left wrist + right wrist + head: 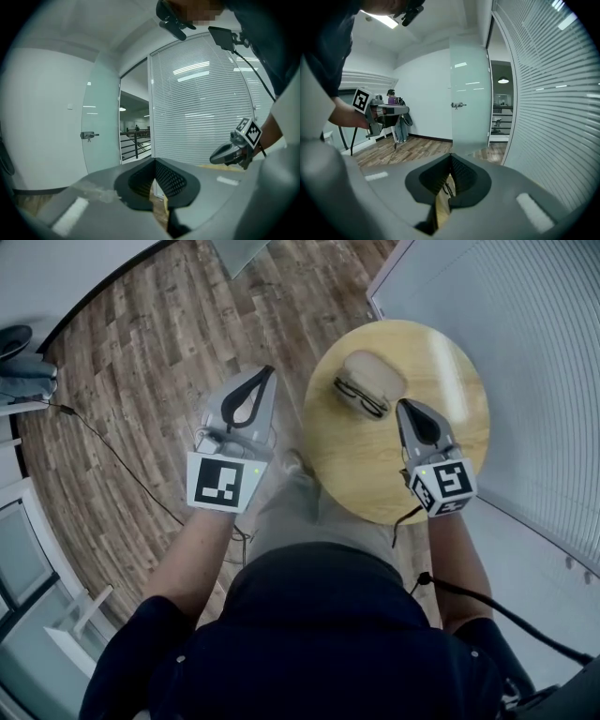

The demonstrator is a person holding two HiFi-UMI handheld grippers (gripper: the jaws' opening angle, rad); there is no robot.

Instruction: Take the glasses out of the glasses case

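A beige glasses case (372, 376) lies open on the round wooden table (375, 474). Dark-framed glasses (360, 397) rest in its near half. My right gripper (400, 404) hovers over the table just right of the case, shut and empty. Through the slit under its jaws (450, 157) I glimpse the table's wood (439, 208) and a sliver of dark frame. My left gripper (268, 372) hangs over the floor left of the table, its tips (153, 161) together with nothing between them. Each gripper view shows the other gripper off to the side.
A glass wall with white blinds (525, 334) runs close along the table's right side. Wooden floor (141, 362) lies to the left, crossed by a thin cable (112, 456). A frosted glass door (468, 93) stands beyond the table.
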